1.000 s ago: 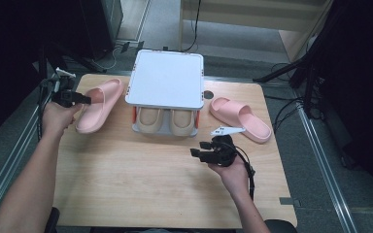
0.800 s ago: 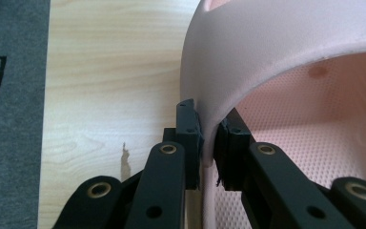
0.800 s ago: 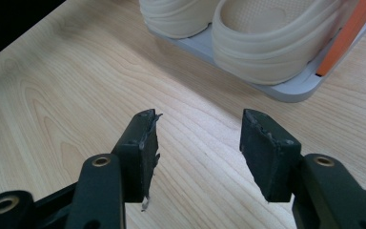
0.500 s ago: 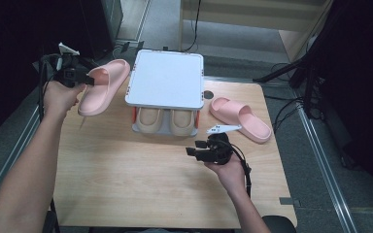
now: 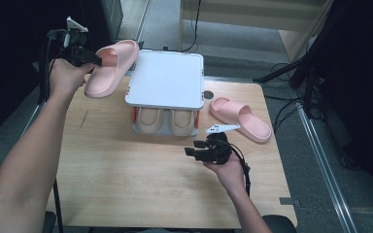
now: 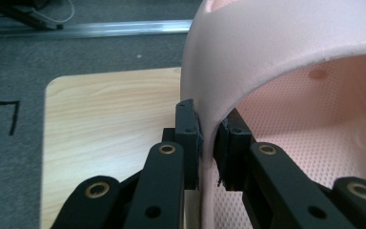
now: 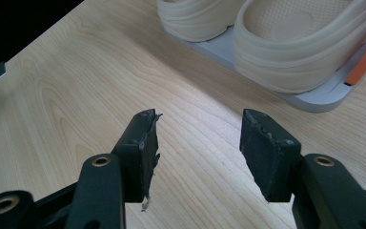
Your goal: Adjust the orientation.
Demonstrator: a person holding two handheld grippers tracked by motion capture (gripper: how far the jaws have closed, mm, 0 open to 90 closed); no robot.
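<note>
Gripping the strap of a pink slipper (image 5: 110,67), the left hand-held gripper (image 5: 97,60) holds it in the air, off the surface (image 5: 126,184) and just beside the white top of a small rack (image 5: 166,78). In the left gripper view the jaws pinch the pink strap wall (image 6: 209,81) between them. Two beige slippers (image 5: 166,120) sit on the rack's lower shelf. The right hand-held gripper (image 5: 190,149) hovers low over the surface just in front of them, its jaws parted with nothing between. Beyond it and to its right lies the second pink slipper (image 5: 240,118).
</note>
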